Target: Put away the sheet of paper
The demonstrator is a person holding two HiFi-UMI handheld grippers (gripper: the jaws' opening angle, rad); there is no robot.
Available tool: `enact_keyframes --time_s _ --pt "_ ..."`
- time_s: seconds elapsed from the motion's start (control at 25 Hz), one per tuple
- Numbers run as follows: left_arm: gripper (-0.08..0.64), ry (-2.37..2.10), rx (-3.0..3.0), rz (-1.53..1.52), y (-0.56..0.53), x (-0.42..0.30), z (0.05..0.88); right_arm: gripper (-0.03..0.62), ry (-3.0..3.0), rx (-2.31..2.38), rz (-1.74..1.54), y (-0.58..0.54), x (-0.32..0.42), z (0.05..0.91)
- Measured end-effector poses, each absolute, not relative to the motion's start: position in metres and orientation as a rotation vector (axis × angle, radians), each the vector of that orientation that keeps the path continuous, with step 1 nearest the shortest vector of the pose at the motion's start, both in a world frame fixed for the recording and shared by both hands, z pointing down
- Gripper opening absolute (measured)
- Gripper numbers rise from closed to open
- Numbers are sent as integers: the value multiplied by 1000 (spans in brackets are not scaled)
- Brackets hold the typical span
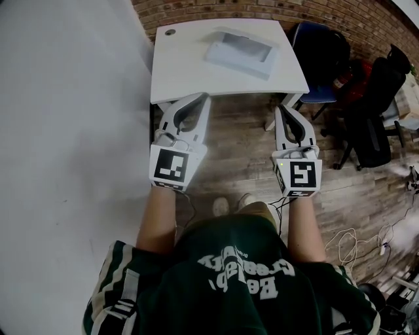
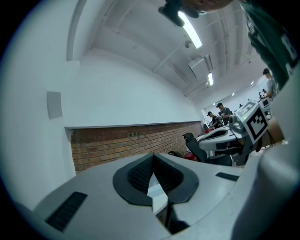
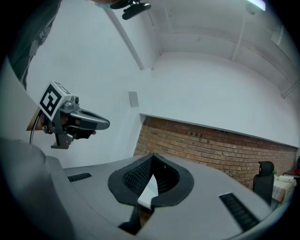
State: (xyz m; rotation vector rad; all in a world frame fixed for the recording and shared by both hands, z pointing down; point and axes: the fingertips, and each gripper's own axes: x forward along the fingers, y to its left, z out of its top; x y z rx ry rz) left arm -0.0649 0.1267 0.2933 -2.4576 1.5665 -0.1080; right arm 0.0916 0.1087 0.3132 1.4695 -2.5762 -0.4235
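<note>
A white table [image 1: 190, 65] stands ahead of me, with a pale, clear tray-like holder [image 1: 239, 51] lying on its far half. I cannot pick out a separate sheet of paper on the white top. My left gripper [image 1: 204, 97] is shut and empty, its tips at the table's front edge. To the right, my right gripper [image 1: 280, 108] is also shut and empty, just short of that edge. In the left gripper view the jaws [image 2: 152, 157] meet with nothing between them. The right gripper view shows its jaws [image 3: 152, 157] closed the same way.
A white wall [image 1: 65, 131] runs along the left, and a brick wall [image 1: 216, 10] stands behind the table. A blue chair [image 1: 321, 59] and a black office chair [image 1: 373, 124] are at the right. Cables [image 1: 366, 242] lie on the wooden floor.
</note>
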Motion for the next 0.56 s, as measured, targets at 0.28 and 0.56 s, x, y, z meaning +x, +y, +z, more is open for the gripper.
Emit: enact_keyframes --time_s 0.28,0.56 --pt "2 1590 -2452 -116 135 -67 293 -6 -2586 1462 -432 116 93 310" --pt "2 1597 -2453 -113 134 -68 298 -6 -2596 1454 -430 116 89 315"
